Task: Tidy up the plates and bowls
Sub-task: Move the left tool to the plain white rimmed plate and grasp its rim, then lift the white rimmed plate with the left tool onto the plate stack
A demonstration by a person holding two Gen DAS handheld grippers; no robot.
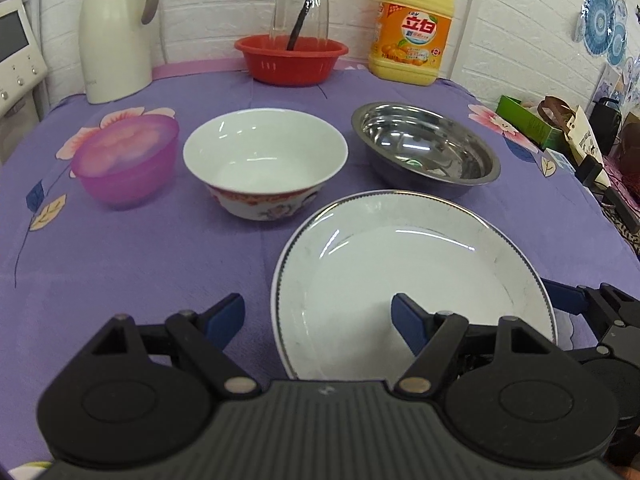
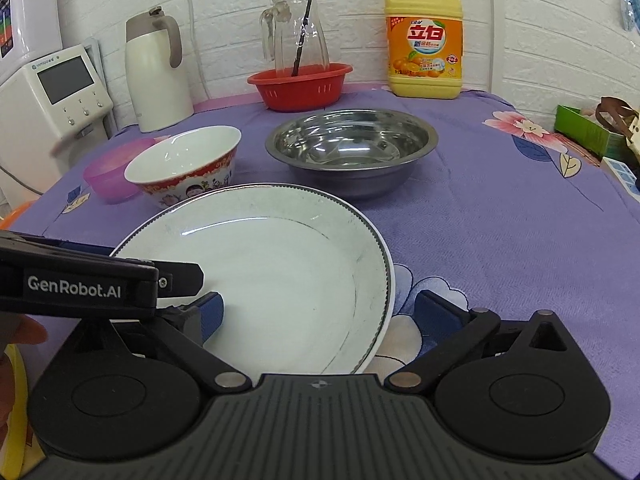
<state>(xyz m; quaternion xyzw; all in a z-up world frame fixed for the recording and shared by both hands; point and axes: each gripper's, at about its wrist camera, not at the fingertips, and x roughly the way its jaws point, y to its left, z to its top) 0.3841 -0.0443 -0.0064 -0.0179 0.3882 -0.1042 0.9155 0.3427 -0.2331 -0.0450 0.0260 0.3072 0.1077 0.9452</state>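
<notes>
A white plate (image 1: 400, 272) (image 2: 280, 264) lies on the purple cloth near the front. Behind it stand a white bowl with a red pattern (image 1: 264, 160) (image 2: 188, 164), a steel bowl (image 1: 428, 148) (image 2: 352, 152) and a small pink bowl (image 1: 128, 160) (image 2: 108, 176). My left gripper (image 1: 318, 320) is open, its jaws straddling the plate's left rim. My right gripper (image 2: 320, 316) is open, its jaws straddling the plate's right rim. The left gripper shows at the left of the right wrist view (image 2: 100, 280).
At the back stand a red basket (image 1: 290, 58) holding a glass jug (image 2: 296, 32), a white thermos (image 1: 116, 36), and a yellow detergent bottle (image 1: 412, 28). A white appliance (image 2: 52, 92) is at the left. A green box (image 1: 532, 124) and clutter lie at the right edge.
</notes>
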